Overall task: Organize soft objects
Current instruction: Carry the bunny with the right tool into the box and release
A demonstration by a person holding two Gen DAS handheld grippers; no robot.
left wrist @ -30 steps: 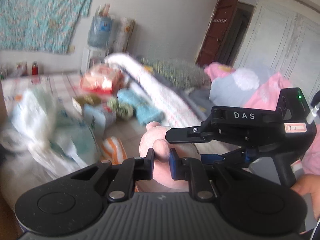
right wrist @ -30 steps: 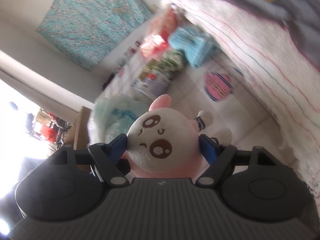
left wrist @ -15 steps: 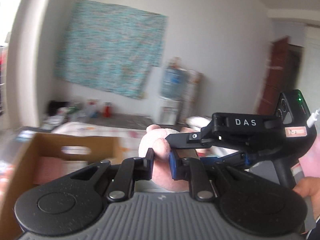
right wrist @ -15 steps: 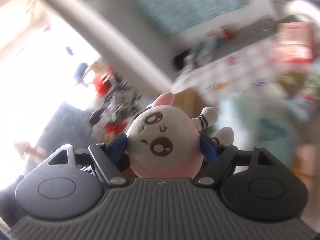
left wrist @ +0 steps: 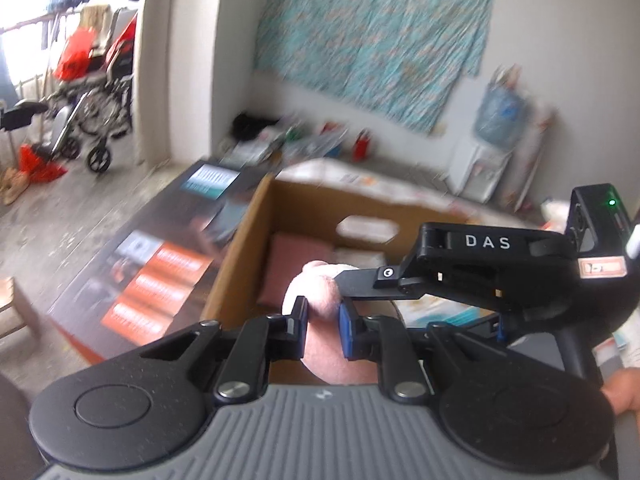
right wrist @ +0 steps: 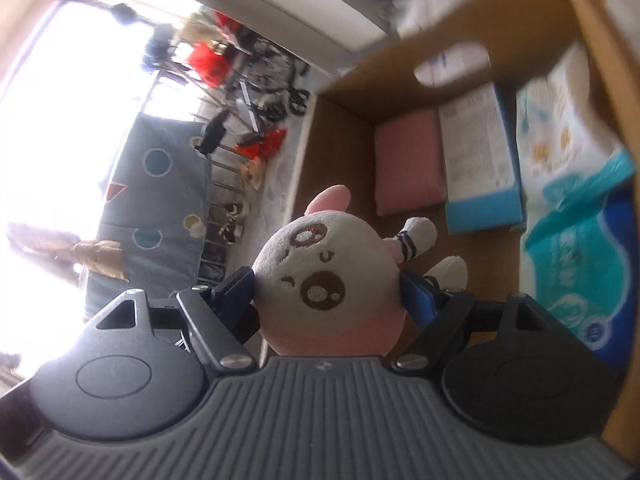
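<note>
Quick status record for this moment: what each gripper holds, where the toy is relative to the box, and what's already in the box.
left gripper: shut on a pink part of the plush toy
right gripper: shut on the toy's round head
toy position: above the cardboard box, not yet inside
box contents: pink pad, white-and-blue carton, teal soft pack

An open cardboard box (right wrist: 340,120) stands on the floor (left wrist: 60,216), beside a dark printed mat (left wrist: 160,248). On the box bottom lie a pink pad (right wrist: 408,164), a white-and-blue carton (right wrist: 480,168) and a teal-printed soft pack (right wrist: 576,184), side by side.
</note>
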